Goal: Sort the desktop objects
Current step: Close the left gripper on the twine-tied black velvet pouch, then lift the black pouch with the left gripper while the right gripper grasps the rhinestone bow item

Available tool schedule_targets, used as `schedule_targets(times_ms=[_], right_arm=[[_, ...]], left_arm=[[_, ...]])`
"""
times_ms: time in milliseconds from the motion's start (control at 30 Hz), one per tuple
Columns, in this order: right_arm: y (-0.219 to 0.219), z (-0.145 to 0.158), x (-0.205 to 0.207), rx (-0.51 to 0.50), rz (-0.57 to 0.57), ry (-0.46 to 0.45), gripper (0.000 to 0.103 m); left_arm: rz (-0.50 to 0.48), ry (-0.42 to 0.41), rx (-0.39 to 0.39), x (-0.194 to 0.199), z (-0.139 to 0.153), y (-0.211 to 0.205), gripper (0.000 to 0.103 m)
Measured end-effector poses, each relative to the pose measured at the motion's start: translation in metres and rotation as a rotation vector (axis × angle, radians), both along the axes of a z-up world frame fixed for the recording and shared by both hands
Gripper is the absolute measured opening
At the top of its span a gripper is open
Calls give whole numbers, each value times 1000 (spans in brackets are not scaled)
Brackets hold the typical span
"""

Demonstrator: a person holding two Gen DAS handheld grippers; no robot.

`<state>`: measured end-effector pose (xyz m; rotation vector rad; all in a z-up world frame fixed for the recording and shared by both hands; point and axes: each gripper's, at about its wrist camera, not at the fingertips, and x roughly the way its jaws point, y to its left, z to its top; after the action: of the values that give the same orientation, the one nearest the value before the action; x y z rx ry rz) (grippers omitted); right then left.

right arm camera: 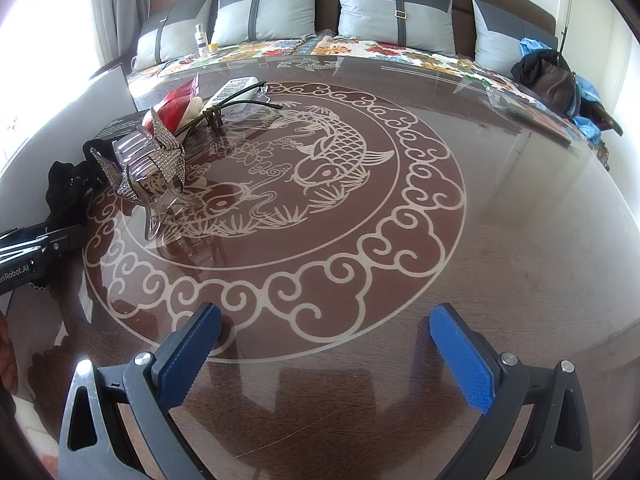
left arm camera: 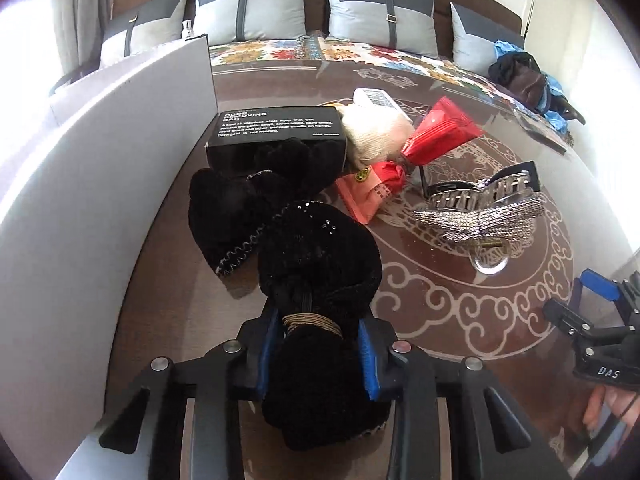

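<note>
My left gripper (left arm camera: 320, 344) is shut on a black velvet bow hair tie (left arm camera: 316, 264) with a gold band, held low over the table; it also shows in the right wrist view (right arm camera: 64, 188). Beyond it lie a black box (left arm camera: 276, 128), a cream pouch (left arm camera: 376, 132), red snack packets (left arm camera: 436, 132) and a rhinestone hair claw (left arm camera: 480, 212), which also shows in the right wrist view (right arm camera: 148, 160). My right gripper (right arm camera: 324, 352) is open and empty above the patterned table (right arm camera: 360, 200), apart from all objects. It also appears in the left wrist view (left arm camera: 600, 320).
A white board (left arm camera: 100, 160) stands along the left of the table. A white remote (right arm camera: 236, 88) and a cable with brown tie (right arm camera: 216, 114) lie at the far left. A sofa with grey cushions (right arm camera: 384, 12) and a dark bag (right arm camera: 548, 76) sit behind the table.
</note>
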<state>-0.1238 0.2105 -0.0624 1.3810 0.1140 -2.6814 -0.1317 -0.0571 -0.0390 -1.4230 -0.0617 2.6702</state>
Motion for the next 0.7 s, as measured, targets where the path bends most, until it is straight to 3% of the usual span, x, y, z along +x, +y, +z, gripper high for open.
schedule_targets(times_ms=[67,200,233,300,367,433,500,700], right_arm=[[0,0,0,0,0,0,103],[0,0,0,0,0,0,103],[0,0,0,0,1,0,103],[0,0,0,0,1,0,103],[0,0,0,0,1,0,103],[0,0,0,0,1,0,103],[0,0,0,0,1,0,103],[0,0,0,0,1,0,103]], left_arm=[[-10,-5,33,12,0,6,34],[-23,27,-39,45,-2,26,37],[-25,34,-50,48,-3,30,44],[-40,31,-75,48,-6,37,78],[-22,33,-99,43,-11,39,91],[3,27,-85,37,-12,35,94],[2,11,-91,31,-14,34,103],[-5,10,-85,33,-15,35,103]])
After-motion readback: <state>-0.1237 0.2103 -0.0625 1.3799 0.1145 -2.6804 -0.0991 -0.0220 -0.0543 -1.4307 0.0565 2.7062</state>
